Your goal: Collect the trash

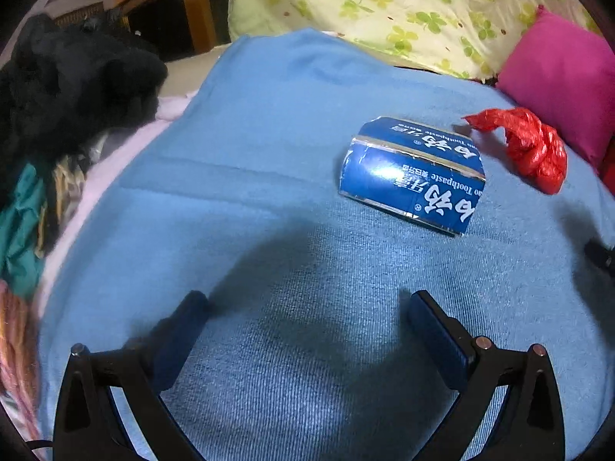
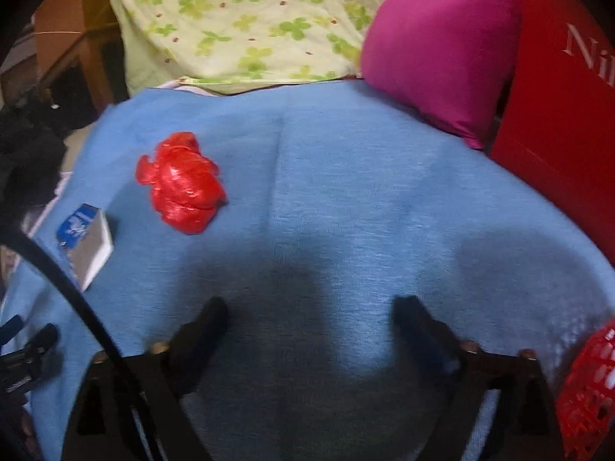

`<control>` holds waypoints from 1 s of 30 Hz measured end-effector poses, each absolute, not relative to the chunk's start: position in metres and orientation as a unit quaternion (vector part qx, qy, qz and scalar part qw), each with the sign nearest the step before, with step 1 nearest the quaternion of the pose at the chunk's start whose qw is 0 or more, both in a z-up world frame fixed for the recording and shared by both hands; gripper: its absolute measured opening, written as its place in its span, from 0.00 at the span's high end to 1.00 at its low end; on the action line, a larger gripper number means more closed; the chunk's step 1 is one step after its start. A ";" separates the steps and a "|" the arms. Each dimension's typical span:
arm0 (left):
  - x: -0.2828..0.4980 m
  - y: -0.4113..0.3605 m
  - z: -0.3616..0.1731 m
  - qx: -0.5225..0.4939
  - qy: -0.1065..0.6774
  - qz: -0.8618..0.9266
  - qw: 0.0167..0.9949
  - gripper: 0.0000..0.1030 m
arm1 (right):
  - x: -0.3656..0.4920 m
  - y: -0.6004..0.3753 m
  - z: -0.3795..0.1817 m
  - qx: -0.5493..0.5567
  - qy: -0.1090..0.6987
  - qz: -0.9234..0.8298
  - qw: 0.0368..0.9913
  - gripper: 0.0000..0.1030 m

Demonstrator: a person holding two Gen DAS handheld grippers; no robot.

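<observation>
A crushed blue toothpaste box (image 1: pixel 413 174) lies on the blue blanket (image 1: pixel 269 153), ahead and right of my left gripper (image 1: pixel 307 303), which is open and empty. A crumpled red plastic bag (image 1: pixel 526 146) lies just right of the box. In the right wrist view the red bag (image 2: pixel 182 182) lies ahead and left of my right gripper (image 2: pixel 311 307), which is open and empty. The box (image 2: pixel 84 240) shows at the left edge there.
A pink pillow (image 2: pixel 438 50) and a clover-print quilt (image 2: pixel 246 19) lie at the back. A red carton (image 2: pixel 565 115) stands at the right, a red mesh basket (image 2: pixel 588 392) at the lower right. Black clothing (image 1: pixel 65 88) is piled at the left.
</observation>
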State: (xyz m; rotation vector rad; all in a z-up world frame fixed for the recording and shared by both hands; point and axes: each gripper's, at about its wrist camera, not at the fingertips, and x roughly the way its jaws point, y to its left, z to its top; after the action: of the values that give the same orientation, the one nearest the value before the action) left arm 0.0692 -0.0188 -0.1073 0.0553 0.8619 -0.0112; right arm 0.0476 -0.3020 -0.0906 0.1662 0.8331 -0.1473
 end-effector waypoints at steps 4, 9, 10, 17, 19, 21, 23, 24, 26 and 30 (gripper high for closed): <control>0.068 -0.019 -0.108 0.025 0.412 -0.003 0.911 0.00 | 0.050 -0.291 -0.091 0.042 0.415 -0.081 0.905 0.00; 0.070 -0.018 -0.107 0.021 0.412 -0.005 0.911 0.00 | 0.046 -0.294 -0.091 0.053 0.413 -0.073 0.906 0.00; 0.070 -0.019 -0.107 0.022 0.412 -0.004 0.911 0.00 | 0.046 -0.294 -0.092 0.052 0.413 -0.072 0.906 0.00; 0.072 -0.017 -0.107 0.023 0.413 -0.004 0.911 0.00 | 0.039 -0.293 -0.091 0.049 0.410 -0.054 0.909 0.00; 0.072 -0.017 -0.107 0.023 0.413 -0.004 0.911 0.00 | 0.033 -0.292 -0.091 0.044 0.407 -0.043 0.911 0.00; 0.072 -0.017 -0.107 0.023 0.413 -0.004 0.911 0.00 | 0.029 -0.291 -0.092 0.040 0.405 -0.035 0.913 0.00; 0.071 -0.016 -0.107 0.023 0.412 -0.004 0.911 0.00 | 0.027 -0.290 -0.092 0.037 0.404 -0.029 0.913 0.00; 0.071 -0.017 -0.107 0.023 0.413 -0.004 0.911 0.00 | 0.025 -0.289 -0.092 0.036 0.404 -0.027 0.913 0.00; 0.071 -0.016 -0.107 0.022 0.412 -0.004 0.911 0.00 | 0.022 -0.288 -0.092 0.034 0.404 -0.022 0.914 0.00; 0.071 -0.016 -0.107 0.021 0.412 -0.004 0.911 0.00 | 0.018 -0.286 -0.092 0.027 0.403 -0.015 0.915 0.00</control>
State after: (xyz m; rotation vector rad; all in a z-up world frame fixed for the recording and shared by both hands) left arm 0.0712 -0.0157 -0.1074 0.0435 0.8488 -0.0092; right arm 0.0178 -0.2861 -0.0918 0.0550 0.8293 -0.0305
